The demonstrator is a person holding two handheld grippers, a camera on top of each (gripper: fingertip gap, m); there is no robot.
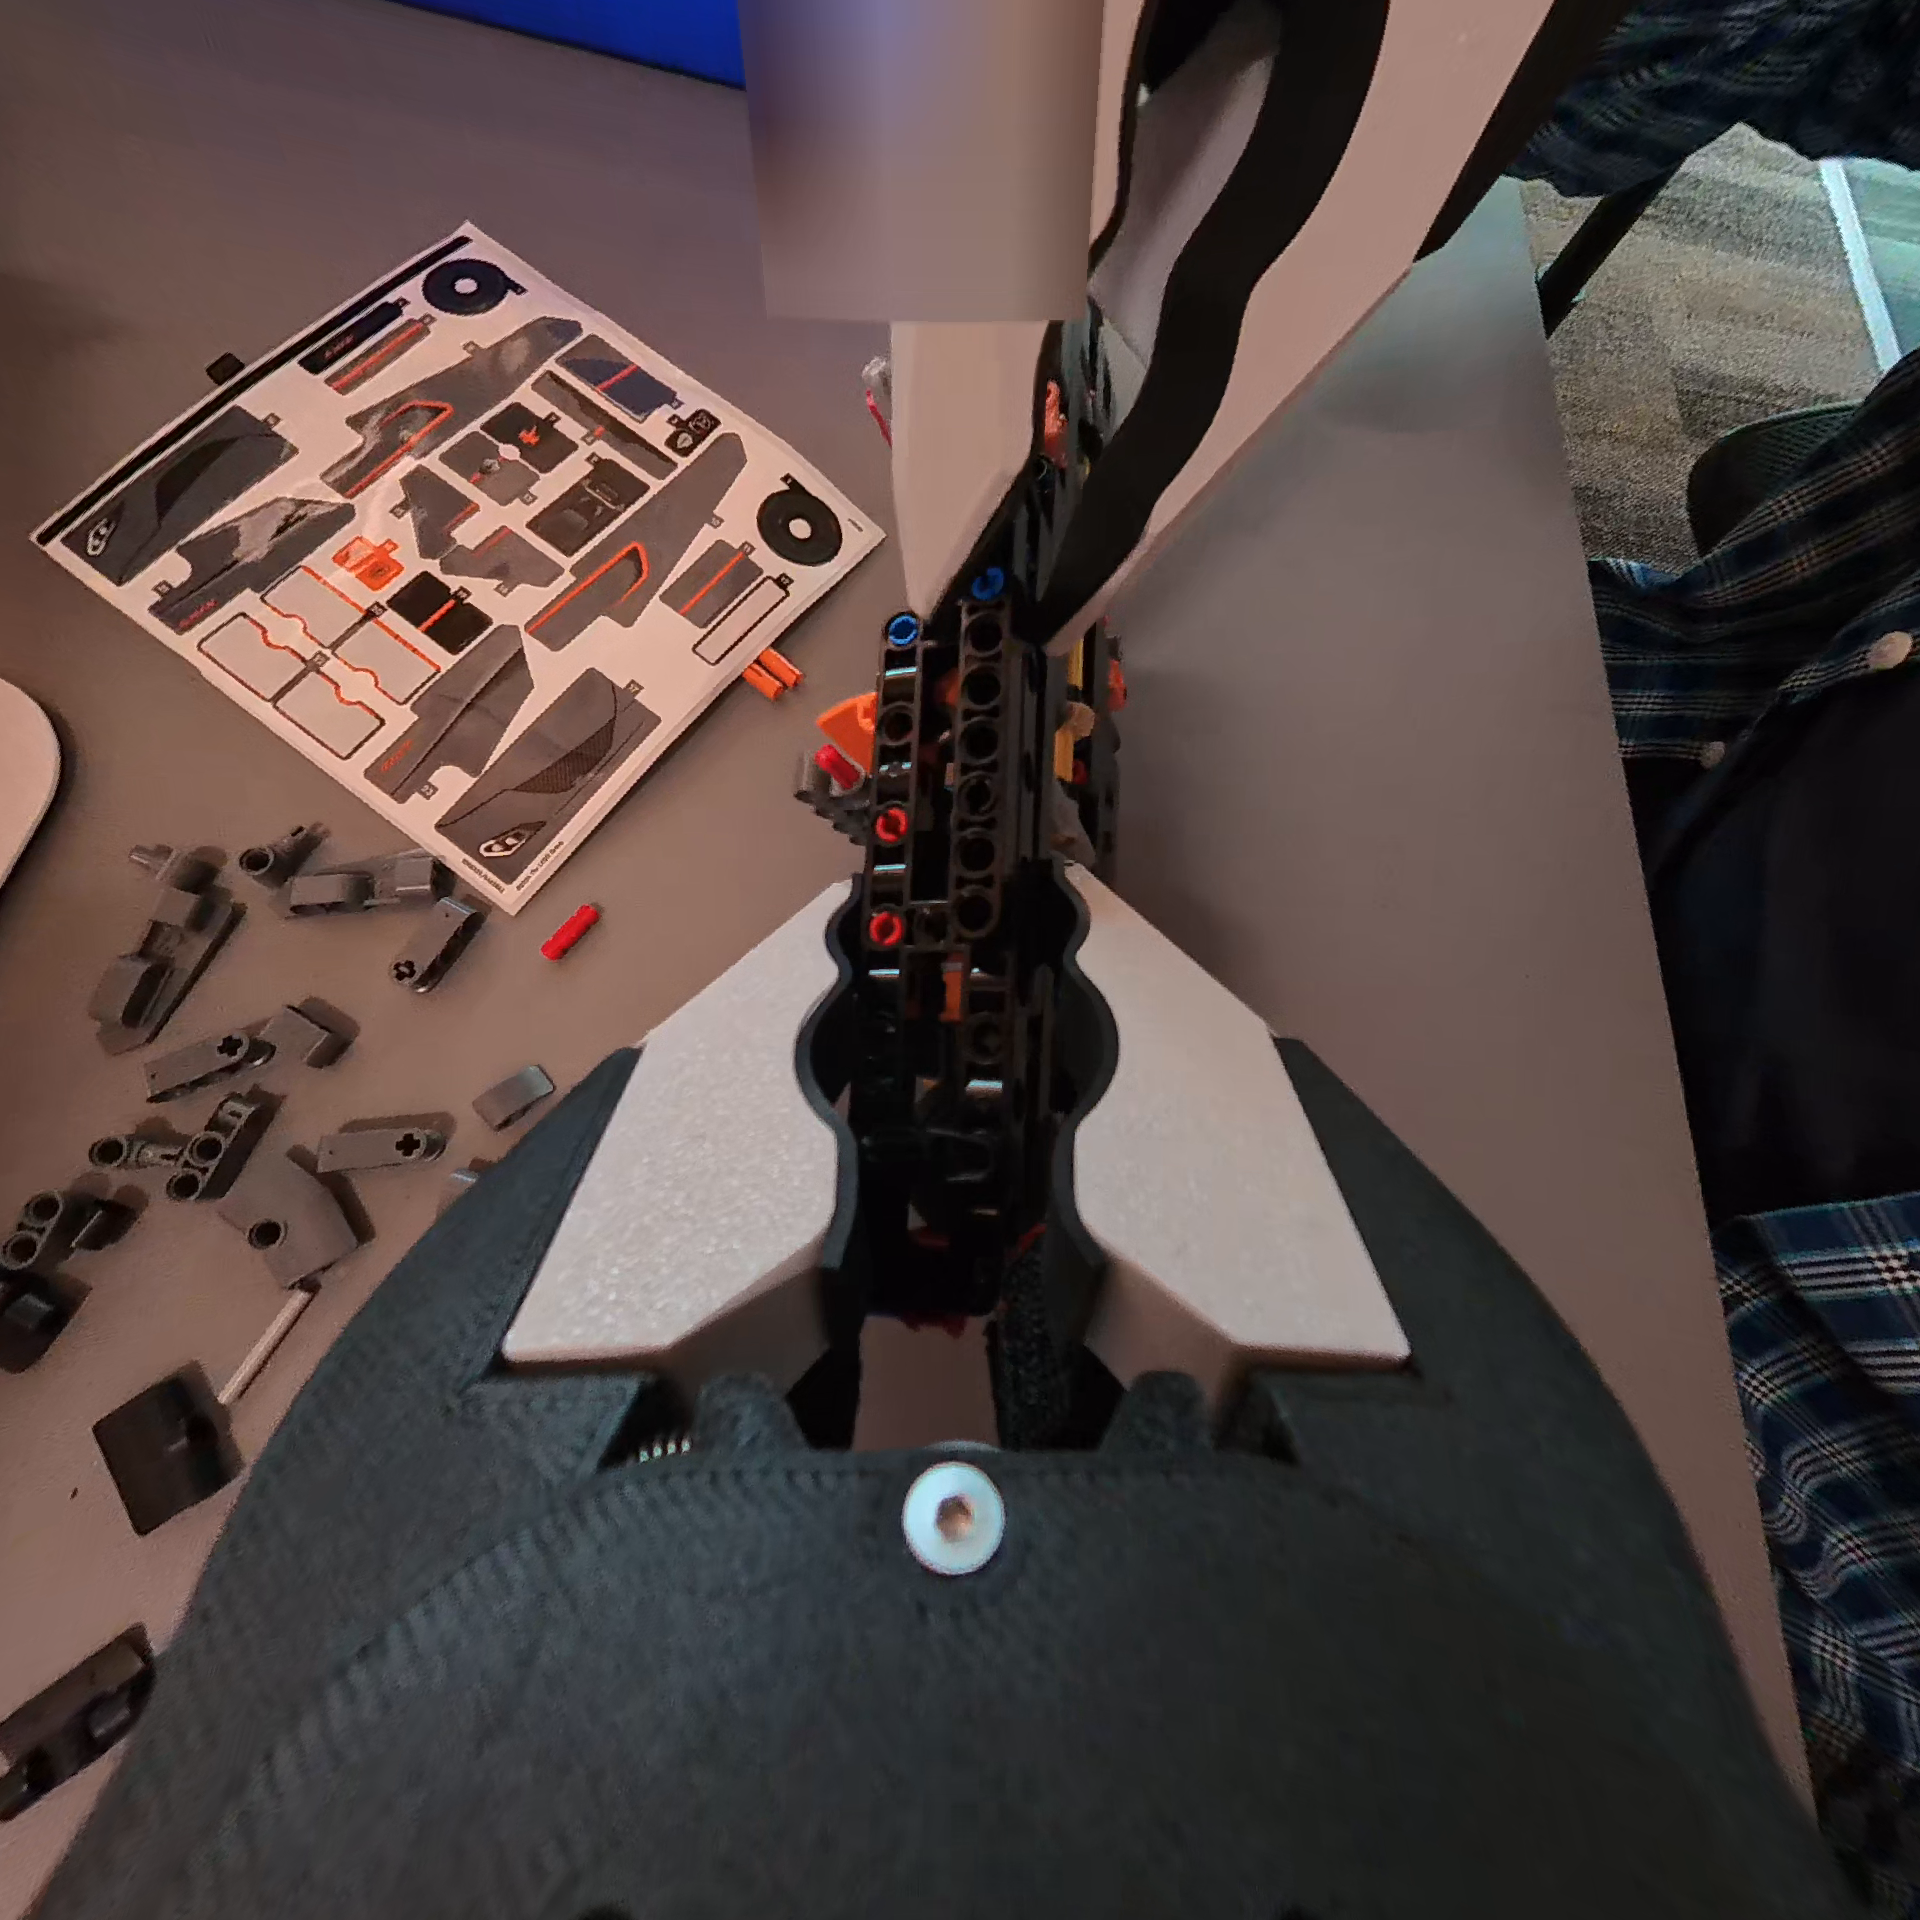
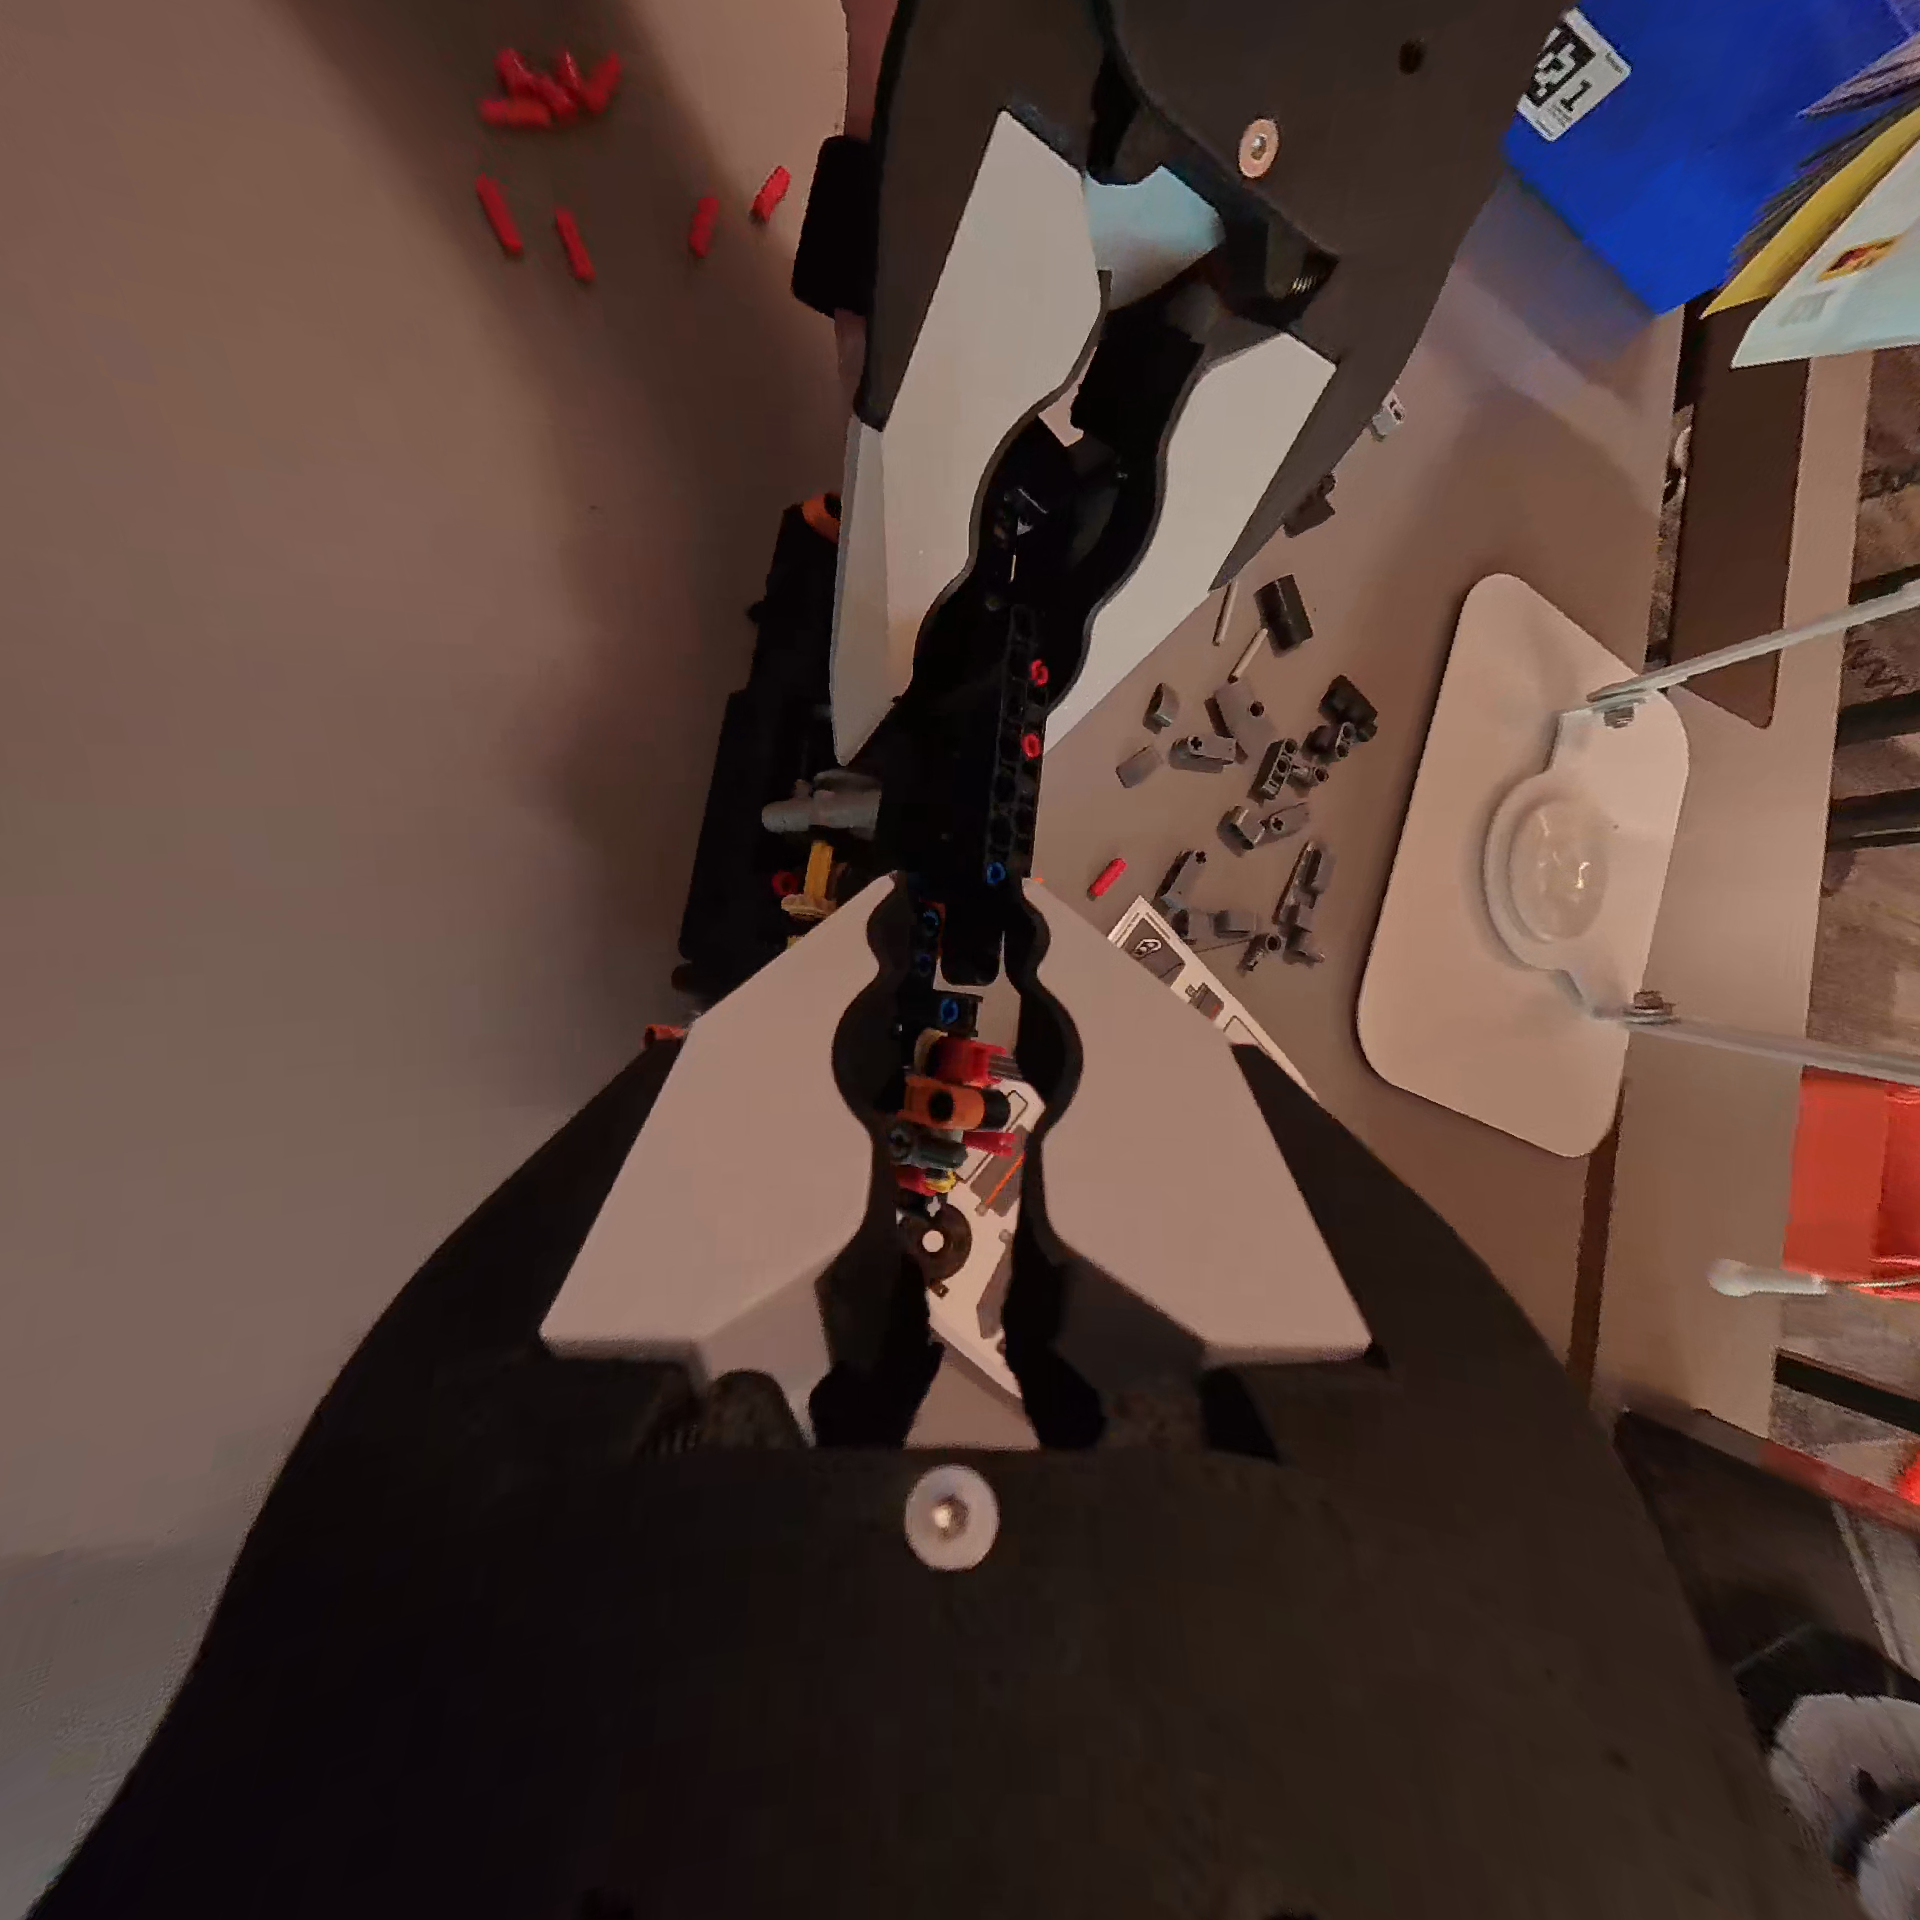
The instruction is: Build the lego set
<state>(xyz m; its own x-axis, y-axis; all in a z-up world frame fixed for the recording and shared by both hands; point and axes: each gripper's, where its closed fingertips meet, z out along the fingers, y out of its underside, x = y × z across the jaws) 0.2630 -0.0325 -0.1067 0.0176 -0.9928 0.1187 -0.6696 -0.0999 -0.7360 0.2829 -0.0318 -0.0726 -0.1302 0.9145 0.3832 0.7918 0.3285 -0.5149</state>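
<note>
My left gripper [image 1: 961,914] is pinched narrow on one end of the black lego frame [image 1: 940,790], and my right gripper [image 2: 961,914] clamps the opposite end, so the two point at each other with the frame [image 2: 1003,769] bridging them above the tabletop [image 1: 312,135]. Below lie a sticker sheet [image 1: 457,551], loose grey pieces [image 1: 229,1049], a single red pin [image 1: 569,930] and, farther off, scattered red pins [image 2: 551,94].
</note>
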